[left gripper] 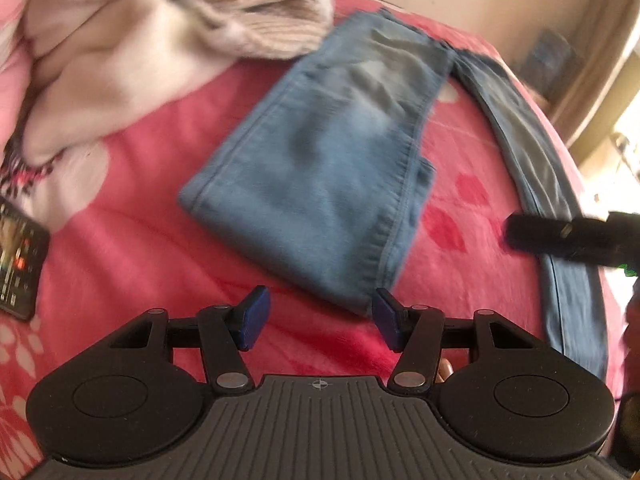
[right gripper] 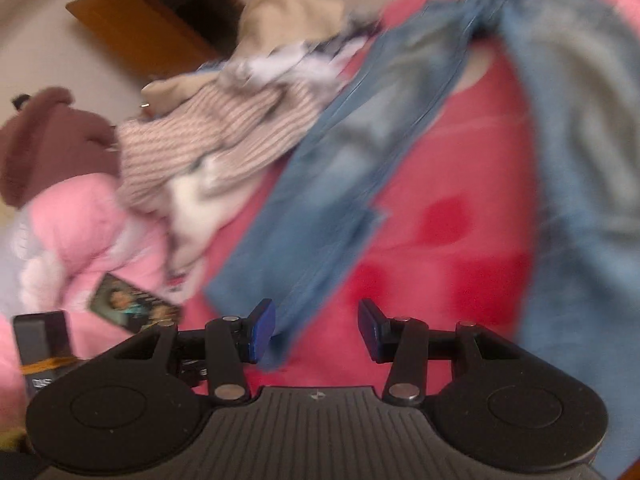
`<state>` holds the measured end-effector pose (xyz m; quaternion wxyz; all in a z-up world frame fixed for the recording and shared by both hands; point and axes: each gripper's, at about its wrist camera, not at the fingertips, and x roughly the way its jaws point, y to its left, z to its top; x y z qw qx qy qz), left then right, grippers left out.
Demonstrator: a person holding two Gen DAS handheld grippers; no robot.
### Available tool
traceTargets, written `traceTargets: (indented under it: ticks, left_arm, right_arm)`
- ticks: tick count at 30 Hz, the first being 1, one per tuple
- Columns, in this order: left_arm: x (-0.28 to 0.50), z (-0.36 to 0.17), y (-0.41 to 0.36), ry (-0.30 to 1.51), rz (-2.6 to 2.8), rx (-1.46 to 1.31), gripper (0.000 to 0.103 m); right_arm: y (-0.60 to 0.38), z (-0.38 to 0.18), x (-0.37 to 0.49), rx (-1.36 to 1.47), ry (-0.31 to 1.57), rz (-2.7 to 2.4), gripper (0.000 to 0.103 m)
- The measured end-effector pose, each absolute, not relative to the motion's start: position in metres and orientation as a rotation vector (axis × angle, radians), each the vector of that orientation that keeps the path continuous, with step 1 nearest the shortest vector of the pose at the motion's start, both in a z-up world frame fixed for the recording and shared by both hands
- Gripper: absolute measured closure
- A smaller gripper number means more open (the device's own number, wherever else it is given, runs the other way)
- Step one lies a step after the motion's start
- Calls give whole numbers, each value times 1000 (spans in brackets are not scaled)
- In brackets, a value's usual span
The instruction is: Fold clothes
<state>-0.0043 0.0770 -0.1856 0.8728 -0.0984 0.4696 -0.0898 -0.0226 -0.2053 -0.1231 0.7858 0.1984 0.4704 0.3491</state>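
Jeans (left gripper: 320, 184) lie partly folded near the middle of a bed covered by a pink blanket (left gripper: 120, 240), one leg trailing toward its right edge. Left gripper (left gripper: 320, 322) hovers just short of the denim's near corner, fingers apart and empty. Right gripper (right gripper: 316, 330) has its fingers parted too, gripping nothing, the denim hem just beside its left finger. Ribbed sweater (right gripper: 208, 136) sits heaped at the far side; a phone (left gripper: 18, 256) rests near the left edge.
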Motion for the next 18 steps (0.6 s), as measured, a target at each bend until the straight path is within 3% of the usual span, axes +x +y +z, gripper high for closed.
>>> traceTargets:
  ticks: [18]
  left_arm:
    - [25,-196,107,949,-154,-468,56]
  right_arm:
    - [-120,-167,-29,395,1154,1014,58]
